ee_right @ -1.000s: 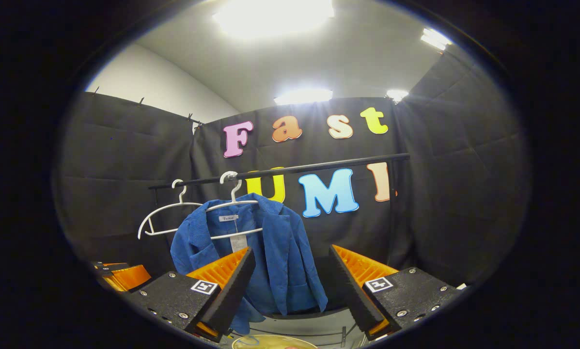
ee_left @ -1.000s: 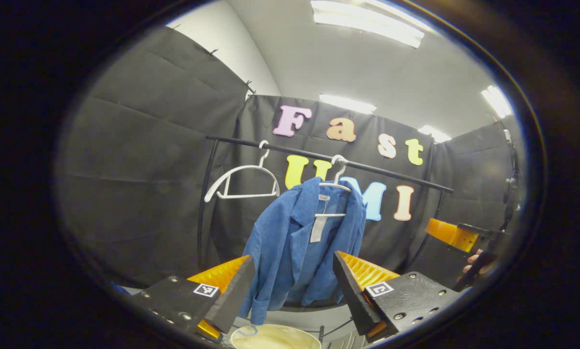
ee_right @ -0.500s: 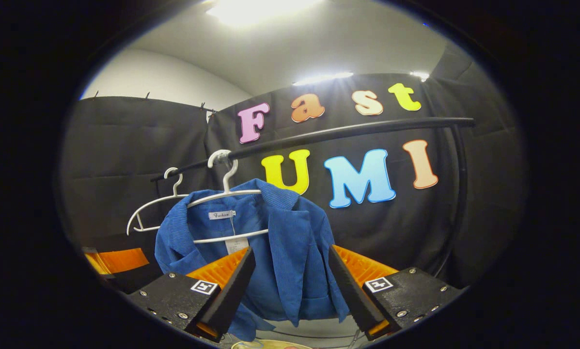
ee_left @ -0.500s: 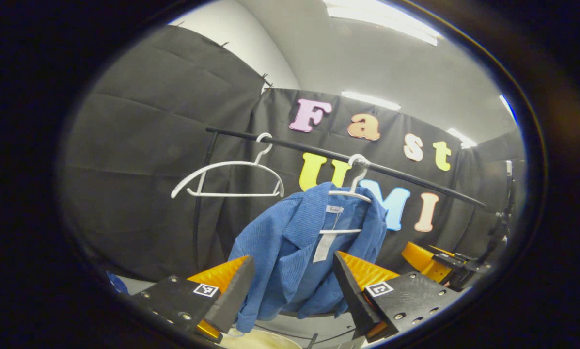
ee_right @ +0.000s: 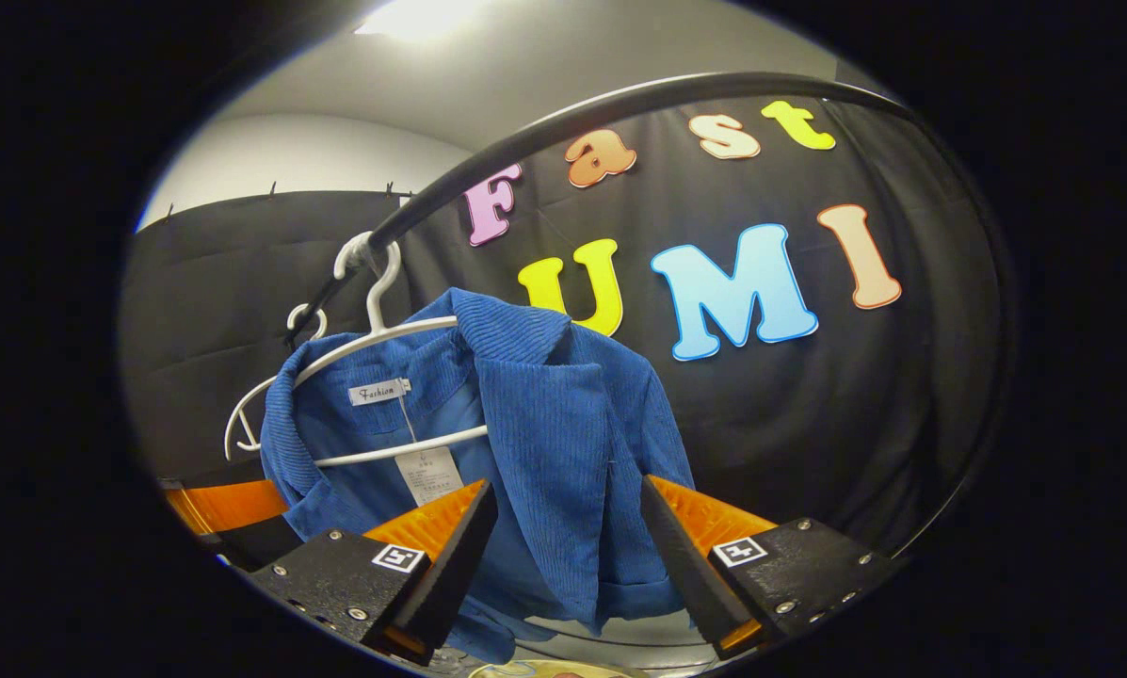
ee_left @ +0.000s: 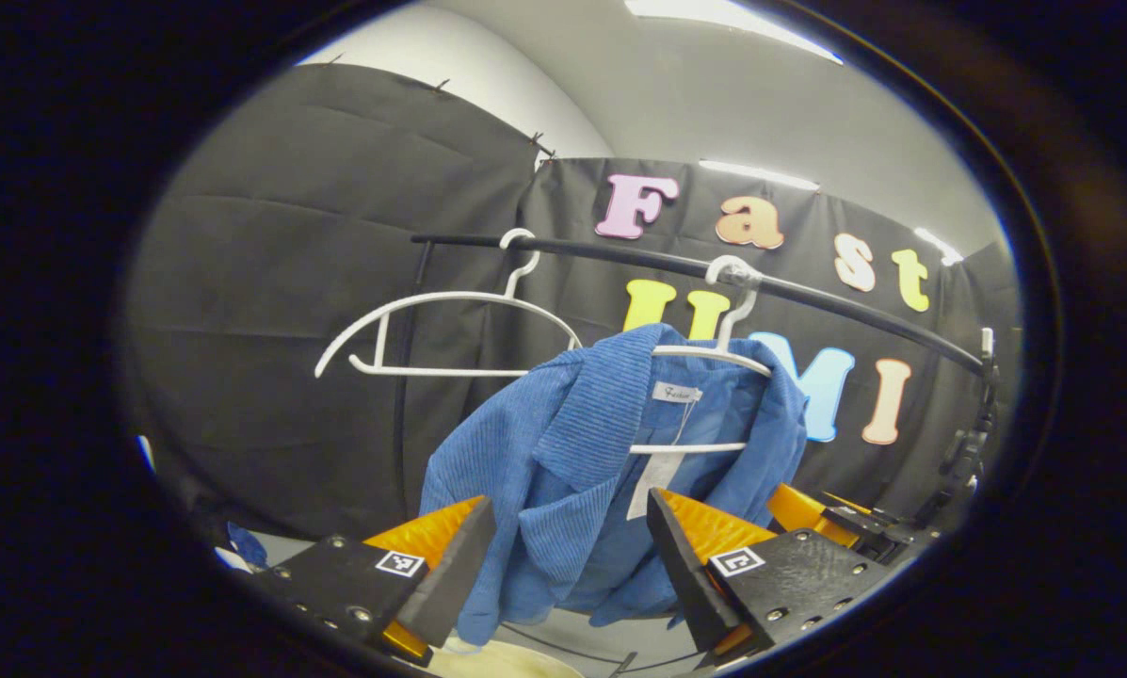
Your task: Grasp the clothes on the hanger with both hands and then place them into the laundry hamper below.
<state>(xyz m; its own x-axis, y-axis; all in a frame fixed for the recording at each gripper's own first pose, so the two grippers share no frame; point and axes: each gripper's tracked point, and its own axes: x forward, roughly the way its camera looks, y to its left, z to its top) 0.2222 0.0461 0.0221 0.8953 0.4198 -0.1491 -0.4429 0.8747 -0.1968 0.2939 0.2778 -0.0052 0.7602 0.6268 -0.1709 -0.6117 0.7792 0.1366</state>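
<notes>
The blue jacket (ee_left: pixel 582 471) hangs on a white hanger (ee_left: pixel 714 353) from the black rail (ee_left: pixel 808 294), next to an empty hanger (ee_left: pixel 441 325). The left gripper (ee_left: pixel 568 560) is wide open, its fingers on both sides of the jacket's lower front — whether they touch the cloth I cannot tell. The right gripper (ee_right: pixel 563 556) is also wide open, in front of the jacket (ee_right: pixel 544 443) — holding nothing. A pale hamper rim (ee_left: pixel 507 661) shows under the jacket.

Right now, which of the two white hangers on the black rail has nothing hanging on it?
The bare white plastic hanger, at the rail's end. The other white hanger beside it carries the blue corduroy jacket.
</notes>
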